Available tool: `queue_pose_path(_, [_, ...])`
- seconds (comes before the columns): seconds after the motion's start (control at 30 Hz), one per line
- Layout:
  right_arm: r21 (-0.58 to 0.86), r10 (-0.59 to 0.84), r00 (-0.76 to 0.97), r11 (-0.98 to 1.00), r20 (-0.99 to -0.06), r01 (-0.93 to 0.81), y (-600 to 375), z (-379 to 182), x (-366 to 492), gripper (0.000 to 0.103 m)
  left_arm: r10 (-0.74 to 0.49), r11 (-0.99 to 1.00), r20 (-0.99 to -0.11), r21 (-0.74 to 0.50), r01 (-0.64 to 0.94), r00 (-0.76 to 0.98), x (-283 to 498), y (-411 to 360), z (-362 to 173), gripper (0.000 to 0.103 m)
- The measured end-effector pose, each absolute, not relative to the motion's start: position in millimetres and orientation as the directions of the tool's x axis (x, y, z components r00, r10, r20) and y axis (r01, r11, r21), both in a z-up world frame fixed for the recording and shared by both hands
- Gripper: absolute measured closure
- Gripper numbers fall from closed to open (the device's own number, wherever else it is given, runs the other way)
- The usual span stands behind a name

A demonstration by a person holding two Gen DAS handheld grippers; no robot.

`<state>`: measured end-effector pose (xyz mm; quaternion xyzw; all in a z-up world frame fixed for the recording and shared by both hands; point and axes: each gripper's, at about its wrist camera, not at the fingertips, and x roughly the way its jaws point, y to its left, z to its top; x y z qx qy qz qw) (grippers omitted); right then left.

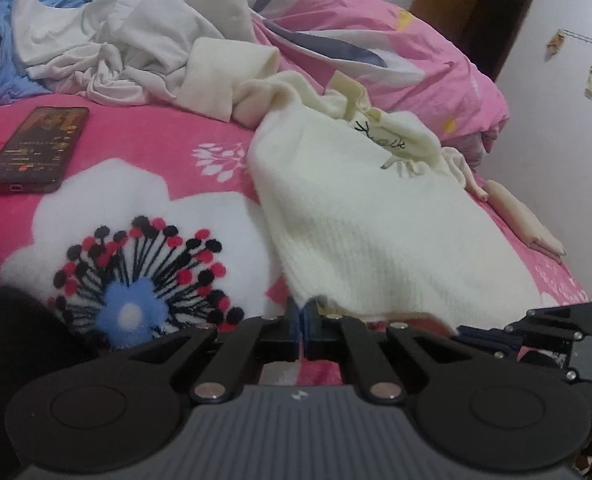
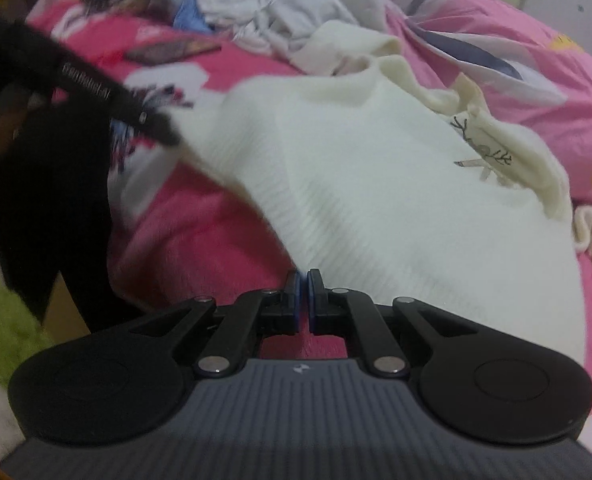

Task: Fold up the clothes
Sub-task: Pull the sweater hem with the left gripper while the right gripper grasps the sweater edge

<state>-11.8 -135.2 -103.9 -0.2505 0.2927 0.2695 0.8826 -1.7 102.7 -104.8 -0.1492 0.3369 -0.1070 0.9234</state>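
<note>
A cream knitted sweater with a small black embroidered motif lies spread on the pink bed, its hem toward me. My left gripper is shut on the hem's left corner. In the right wrist view it shows as a black arm at the sweater's left edge. My right gripper is shut on the hem further right, blue pads pressed together. In the left wrist view, the right gripper sits at the lower right under the hem. The hem is stretched between the two grippers.
A phone lies on the flowered pink sheet at the left. A heap of white and blue clothes and a pink duvet fill the far side. A rolled cream piece lies at the bed's right edge. A green rug covers the floor.
</note>
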Motion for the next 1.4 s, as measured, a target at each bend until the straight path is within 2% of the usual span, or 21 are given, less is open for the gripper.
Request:
queue_pose_path(0.1, [-0.276,0.337,0.687,0.735,-0.643,-0.619,-138.7,-89.6,-14.3,0.099,-0.317,0.926,-0.584,-0.362,0.110,0.747,-0.6,104.2,-107.7,0.101])
queue_pose_path(0.23, [-0.198,0.436,0.658,0.722,-0.614,-0.663,-147.3,-62.0,-16.1,0.095,-0.327,0.930,-0.589,-0.338,0.142,0.739,-3.3,104.1,-110.4,0.098])
queue_pose_path(0.4, [-0.120,0.484,0.654,0.744,-0.581,-0.658,-146.3,-50.8,-2.2,0.092,-0.319,0.939,-0.587,-0.303,0.163,0.745,-7.1,105.7,-108.3,0.073])
queue_pose_path(0.47, [-0.088,0.494,0.650,0.753,-0.578,-0.652,-141.7,-52.2,4.5,0.092,-0.352,0.925,-0.577,-0.334,0.181,0.737,-8.1,110.9,-105.4,0.057])
queue_pose_path(0.53, [-0.068,0.501,0.648,0.759,-0.573,-0.647,-136.9,-53.5,9.7,0.091,-0.416,0.889,-0.548,-0.412,0.198,0.726,-9.8,121.7,-103.4,0.051])
queue_pose_path(0.63, [-0.057,0.508,0.651,0.763,-0.564,-0.644,-133.3,-55.8,11.5,0.089,-0.478,0.831,-0.516,-0.527,0.176,0.711,-5.1,136.8,-104.9,0.048])
queue_pose_path(0.73, [-0.039,0.512,0.650,0.768,-0.562,-0.639,-132.4,-58.9,14.1,0.089,-0.457,0.837,-0.549,-0.532,0.128,0.700,10.9,136.1,-108.9,0.050])
queue_pose_path(0.83, [-0.048,0.499,0.657,0.776,-0.565,-0.629,-130.7,-60.8,20.8,0.089,-0.439,0.848,-0.577,-0.518,0.107,0.689,26.4,131.3,-112.3,0.059])
queue_pose_path(0.93, [-0.082,0.456,0.677,0.793,-0.577,-0.604,-131.3,-63.0,36.1,0.081,-0.439,0.855,-0.583,-0.504,0.120,0.684,33.9,126.2,-112.4,0.066])
queue_pose_path(0.97, [-0.086,0.443,0.683,0.801,-0.581,-0.593,-131.8,-63.8,44.1,0.075,-0.436,0.862,-0.587,-0.489,0.131,0.682,35.3,123.4,-112.4,0.069])
queue_pose_path(1.03, [-0.095,0.422,0.689,0.811,-0.589,-0.577,-131.5,-66.1,60.4,0.069,-0.426,0.876,-0.594,-0.460,0.147,0.682,37.2,117.7,-112.3,0.075])
queue_pose_path(1.13, [-0.085,0.415,0.673,0.812,-0.612,-0.577,-125.6,-73.9,87.6,0.067,-0.415,0.883,-0.600,-0.447,0.144,0.684,39.9,113.4,-114.1,0.088])
queue_pose_path(1.2, [-0.070,0.419,0.646,0.804,-0.638,-0.590,-119.4,-82.5,102.9,0.067,-0.413,0.881,-0.598,-0.454,0.135,0.687,40.5,113.4,-115.3,0.092])
queue_pose_path(1.27, [-0.056,0.419,0.613,0.795,-0.669,-0.604,-113.3,-92.4,115.3,0.071,-0.410,0.881,-0.593,-0.454,0.133,0.693,40.1,113.1,-115.2,0.094])
queue_pose_path(1.33, [-0.071,0.405,0.618,0.797,-0.674,-0.599,-109.6,-93.8,118.4,0.092,-0.410,0.881,-0.590,-0.455,0.133,0.696,38.1,114.4,-112.6,0.095])
queue_pose_path(1.4, [-0.114,0.376,0.641,0.801,-0.669,-0.588,-106.8,-89.5,117.1,0.102,-0.413,0.877,-0.585,-0.462,0.132,0.698,35.2,117.2,-108.9,0.095])
